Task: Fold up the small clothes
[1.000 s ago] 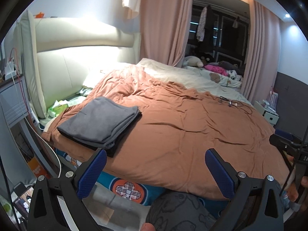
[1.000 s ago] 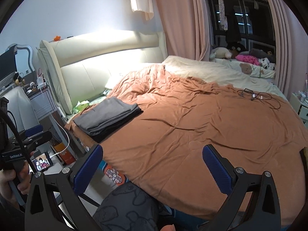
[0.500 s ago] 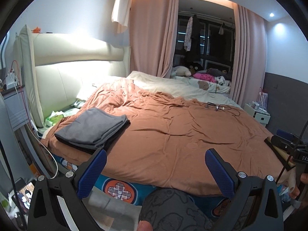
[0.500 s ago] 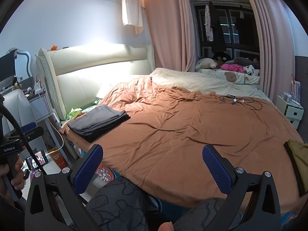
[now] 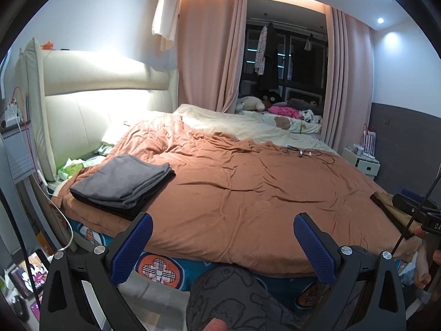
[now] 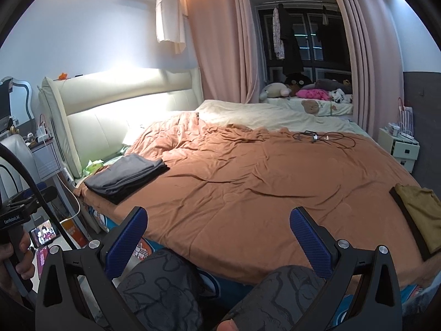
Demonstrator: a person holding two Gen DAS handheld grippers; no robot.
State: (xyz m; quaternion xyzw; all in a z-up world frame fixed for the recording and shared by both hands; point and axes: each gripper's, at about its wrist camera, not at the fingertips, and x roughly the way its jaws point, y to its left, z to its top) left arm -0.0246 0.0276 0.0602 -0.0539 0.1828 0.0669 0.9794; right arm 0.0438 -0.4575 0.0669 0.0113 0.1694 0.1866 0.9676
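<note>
Both views tilted up | folded grey clothes (image 5: 121, 179) far-left of left hand-held gripper (image 5: 220, 245)

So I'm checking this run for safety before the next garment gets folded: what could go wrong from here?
1. The tangled cables lie on the orange duvet; spreading clothes nearby might snag them.
2. The folded grey stack sits near the bed's corner, so a tug on the duvet could tip it off.
3. The olive garment lies at the edge and may slide when the open right claw grabs it.
</note>
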